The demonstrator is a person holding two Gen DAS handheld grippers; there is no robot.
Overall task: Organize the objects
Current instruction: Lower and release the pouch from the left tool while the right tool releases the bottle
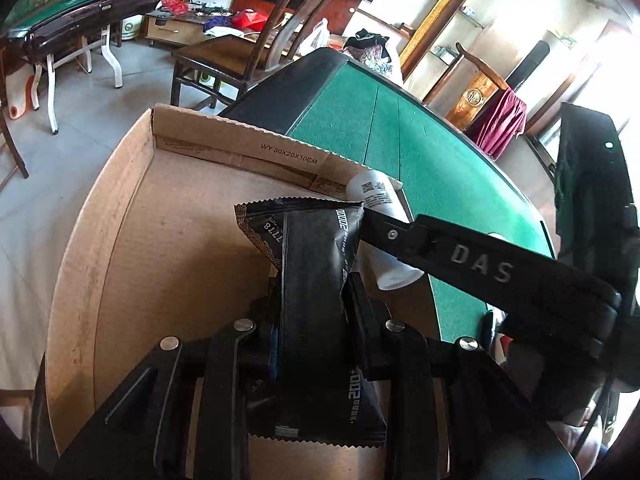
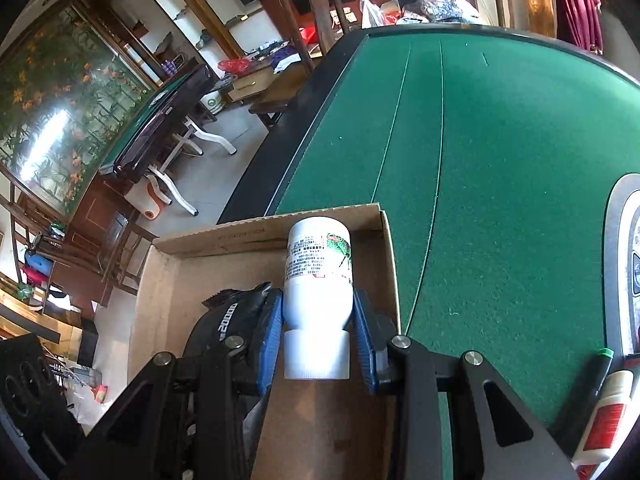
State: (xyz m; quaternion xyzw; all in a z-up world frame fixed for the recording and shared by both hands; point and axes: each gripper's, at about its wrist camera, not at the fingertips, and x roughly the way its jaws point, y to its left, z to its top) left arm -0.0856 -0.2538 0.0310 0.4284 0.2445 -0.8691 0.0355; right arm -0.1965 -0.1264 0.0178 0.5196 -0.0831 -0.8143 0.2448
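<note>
— Where is the black foil sachet with white print [image 1: 316,280] found in relation to the fingers?

— It is clamped between the two fingers of the left gripper [image 1: 312,300], which are drawn in narrow against its sides. The sachet is held above the floor of the open brown cardboard box [image 1: 132,216], its serrated far edge pointed toward the box's back wall and its near end hanging below the fingers.

— And the white plastic bottle with a printed label [image 2: 318,280]?

— It is gripped at its shoulder by the blue-padded fingers [image 2: 362,336] of the right gripper [image 2: 318,336], which are closed onto it from both sides. The bottle is held inside the box, in the right far corner, its cap toward the camera and its base toward the back wall. The sachet [image 2: 228,320] is seen just beside it on the left.

— What is hidden or hard to make out?

— In the left wrist view the middle of the bottle [image 1: 376,192] is covered by a black arm of the right gripper [image 1: 472,264]. Whether the bottle rests on the box floor cannot be told. The box stands at the edge of a green felt table [image 2: 500,160]; at the right rim of the right wrist view a dark marker with a green cap [image 2: 600,376] and a white tube with a red label [image 2: 604,420] are cut off.
</note>
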